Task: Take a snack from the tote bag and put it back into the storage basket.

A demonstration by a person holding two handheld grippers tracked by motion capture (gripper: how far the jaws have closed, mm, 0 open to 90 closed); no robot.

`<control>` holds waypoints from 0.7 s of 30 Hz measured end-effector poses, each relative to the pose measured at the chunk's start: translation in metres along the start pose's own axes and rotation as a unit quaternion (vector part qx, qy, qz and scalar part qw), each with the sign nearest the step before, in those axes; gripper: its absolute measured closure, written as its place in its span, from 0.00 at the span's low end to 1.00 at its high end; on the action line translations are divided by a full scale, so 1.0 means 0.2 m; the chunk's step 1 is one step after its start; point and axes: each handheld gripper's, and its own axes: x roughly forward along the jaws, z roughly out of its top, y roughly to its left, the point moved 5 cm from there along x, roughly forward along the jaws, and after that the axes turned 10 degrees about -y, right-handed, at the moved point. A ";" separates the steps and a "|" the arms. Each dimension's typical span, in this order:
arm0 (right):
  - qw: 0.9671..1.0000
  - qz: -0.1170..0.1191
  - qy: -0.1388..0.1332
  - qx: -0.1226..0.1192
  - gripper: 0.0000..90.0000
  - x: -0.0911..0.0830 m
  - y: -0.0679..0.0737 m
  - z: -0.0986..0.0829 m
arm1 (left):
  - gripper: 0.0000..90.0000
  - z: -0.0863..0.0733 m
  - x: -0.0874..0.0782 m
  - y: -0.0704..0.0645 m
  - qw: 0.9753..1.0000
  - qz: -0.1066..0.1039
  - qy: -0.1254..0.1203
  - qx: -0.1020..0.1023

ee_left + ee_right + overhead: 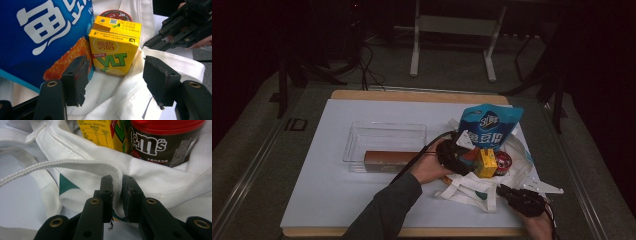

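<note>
Room is tight around the yellow carton [115, 47]: blue pouch [42, 32] touching one side. Left tool [115, 82] gapes before it; right tool [117, 195] pinches the white bag's rim [100, 165].

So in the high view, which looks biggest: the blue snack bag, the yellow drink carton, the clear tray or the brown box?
1. Clear tray
2. Blue snack bag
3. Brown box
4. Yellow drink carton

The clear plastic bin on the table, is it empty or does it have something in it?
Not empty: the clear bin holds one long brown box lying along its near wall.
</note>
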 end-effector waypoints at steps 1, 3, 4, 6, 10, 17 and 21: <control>1.000 0.000 0.000 0.000 0.88 0.00 0.00 0.00 | 0.40 0.00 0.00 0.00 1.000 0.000 0.003 0.001; 1.000 0.000 0.000 0.000 0.88 0.00 0.00 0.00 | 0.40 0.00 0.02 0.00 1.000 0.001 0.002 -0.001; 1.000 0.000 0.000 0.000 0.88 0.00 0.00 0.00 | 0.40 0.01 0.02 0.00 1.000 -0.001 0.001 -0.002; 1.000 0.000 0.000 0.000 0.88 0.00 0.00 0.00 | 0.40 0.01 0.03 0.00 1.000 -0.001 0.003 -0.001; 1.000 0.000 0.000 0.000 0.88 0.00 0.00 0.00 | 0.39 0.02 0.05 0.00 1.000 -0.005 0.000 -0.011; 1.000 0.001 0.000 0.000 0.88 0.00 0.00 0.00 | 0.35 0.03 0.07 0.00 1.000 -0.007 -0.006 -0.019; 1.000 0.001 0.000 0.000 0.88 0.00 0.00 0.00 | 0.33 0.04 0.09 0.00 1.000 -0.014 -0.003 -0.021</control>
